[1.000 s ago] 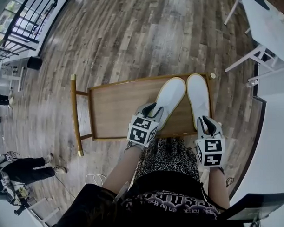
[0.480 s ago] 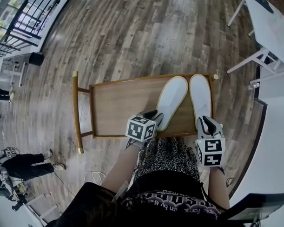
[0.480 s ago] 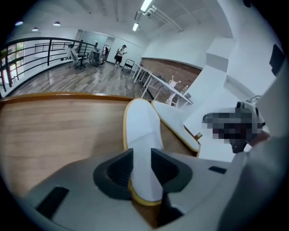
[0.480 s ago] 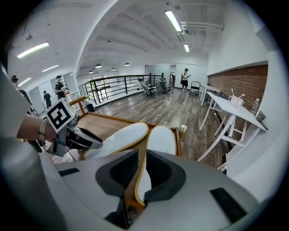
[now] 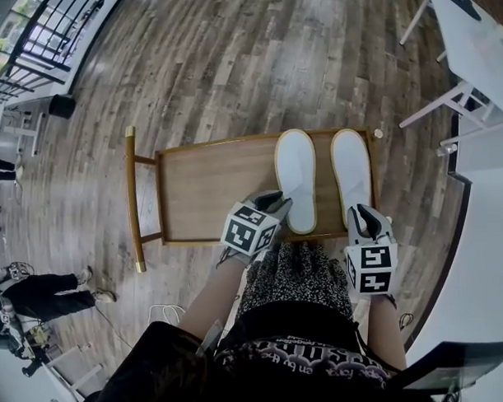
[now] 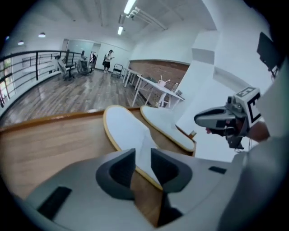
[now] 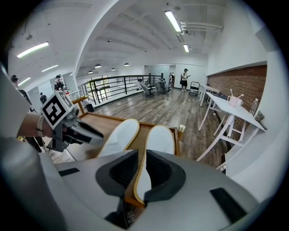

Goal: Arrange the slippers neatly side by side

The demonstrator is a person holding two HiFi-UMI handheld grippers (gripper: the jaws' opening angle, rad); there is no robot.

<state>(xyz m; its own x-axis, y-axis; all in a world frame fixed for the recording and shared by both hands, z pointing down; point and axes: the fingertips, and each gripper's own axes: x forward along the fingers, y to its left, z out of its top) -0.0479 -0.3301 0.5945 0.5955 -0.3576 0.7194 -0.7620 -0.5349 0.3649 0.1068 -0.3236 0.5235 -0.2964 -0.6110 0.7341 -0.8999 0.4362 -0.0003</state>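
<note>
Well, the biggest thing is the brown wood plank floor [image 5: 240,64], which fills most of the head view. A white table with thin white legs [image 5: 479,47] stands in the top right corner, well apart from the rest. Near the middle sits a long brown wooden tray table with a shiny gold frame [image 5: 211,186]. Its left half is bare wood. Two flat slippers lie on its right end, side by side, with their toes pointing away from the person. The left white slipper [image 5: 295,177] has a yellow rim, and so does the right white slipper [image 5: 351,171]. They lie almost straight next to each other, and a thin strip of wood shows between them. Their heels are close to the near edge of the tray. The right slipper lies just beside the right end of the tray. The person's black and white speckled skirt [image 5: 298,280] shows just below the tray. The left gripper [image 5: 272,203], grey with a black and white marker cube, points down at the heel of the left slipper. Its two jaws pinch that heel, and a bit of the white slipper stands up between them. The right gripper [image 5: 362,215] looks the same and pinches the heel of the right slipper, whose yellow rim runs in between the jaws.
</note>
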